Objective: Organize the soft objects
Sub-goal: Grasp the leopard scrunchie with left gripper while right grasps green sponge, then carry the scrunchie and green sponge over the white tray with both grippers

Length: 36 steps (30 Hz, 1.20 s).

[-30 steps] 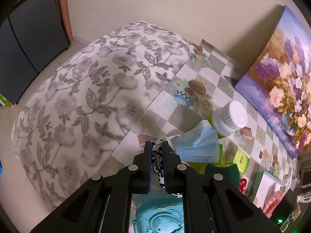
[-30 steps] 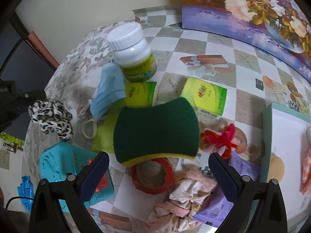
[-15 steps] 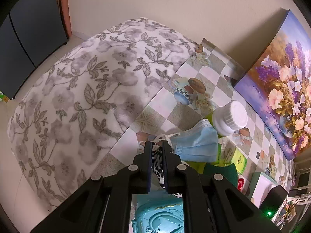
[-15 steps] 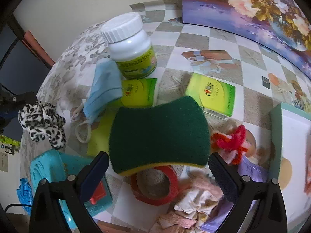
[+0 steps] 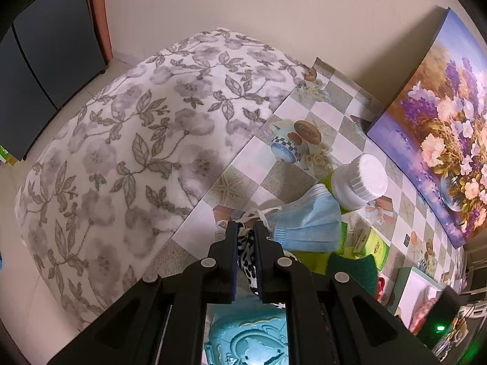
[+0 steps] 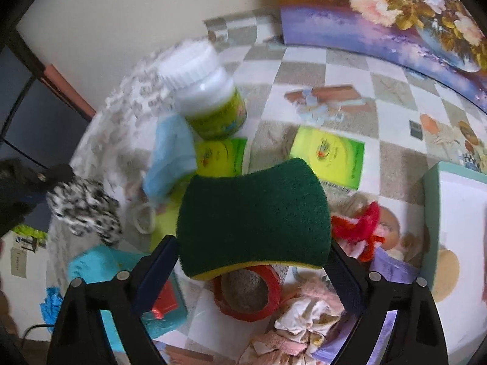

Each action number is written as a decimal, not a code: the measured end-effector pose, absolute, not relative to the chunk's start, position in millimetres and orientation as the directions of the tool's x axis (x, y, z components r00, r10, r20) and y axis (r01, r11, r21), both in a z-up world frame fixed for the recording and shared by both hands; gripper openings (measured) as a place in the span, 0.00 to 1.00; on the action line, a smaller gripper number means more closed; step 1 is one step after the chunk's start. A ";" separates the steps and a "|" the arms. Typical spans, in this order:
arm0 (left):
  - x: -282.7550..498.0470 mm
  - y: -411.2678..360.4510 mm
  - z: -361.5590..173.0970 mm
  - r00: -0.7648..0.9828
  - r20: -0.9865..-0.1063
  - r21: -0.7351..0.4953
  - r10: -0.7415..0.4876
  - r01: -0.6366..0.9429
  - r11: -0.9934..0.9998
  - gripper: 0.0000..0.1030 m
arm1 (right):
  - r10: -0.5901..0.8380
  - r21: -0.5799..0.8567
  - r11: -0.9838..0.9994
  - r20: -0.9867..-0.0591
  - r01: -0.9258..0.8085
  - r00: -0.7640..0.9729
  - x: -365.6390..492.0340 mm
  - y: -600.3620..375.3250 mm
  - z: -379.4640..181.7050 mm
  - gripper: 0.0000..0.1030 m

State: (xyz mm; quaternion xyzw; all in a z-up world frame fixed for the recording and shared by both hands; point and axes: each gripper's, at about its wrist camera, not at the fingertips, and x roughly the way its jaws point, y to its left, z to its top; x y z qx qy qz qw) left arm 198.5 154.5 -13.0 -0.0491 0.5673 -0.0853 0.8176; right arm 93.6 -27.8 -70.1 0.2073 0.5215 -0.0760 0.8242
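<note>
Right gripper (image 6: 252,270): jaws have just been closing around the sponge (image 6: 254,217); pads at its two ends, contact looks begun but firm grip not certain.
Sponge: larger in view than a second ago; lies on the table over the red tape ring (image 6: 246,296), between mask (image 6: 170,158) and red yarn (image 6: 360,226).
Left gripper (image 5: 246,240): clamped on the leopard scrunchie (image 5: 248,255), held above the teal box (image 5: 246,343); no change.
Meaning: sponge pick probably imminent; scrunchie not yet placed.
</note>
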 end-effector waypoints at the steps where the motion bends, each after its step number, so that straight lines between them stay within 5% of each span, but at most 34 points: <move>1: 197.7 153.7 -10.8 0.346 -0.918 -0.176 -0.195 0.087 0.981 0.10 | 0.096 0.275 0.899 -0.884 0.341 0.458 91.8 -30.1 -63.7 0.91; 14: 167.8 113.0 34.6 0.417 -0.871 -0.198 -0.260 0.187 0.962 0.10 | -0.086 0.225 0.834 -0.849 0.504 0.521 28.9 -102.2 27.6 0.91; 36: 53.6 -62.7 57.3 0.289 -0.849 -0.224 -0.443 0.562 0.796 0.10 | -0.295 0.163 0.557 -0.878 0.814 0.377 -135.4 -267.1 34.4 0.92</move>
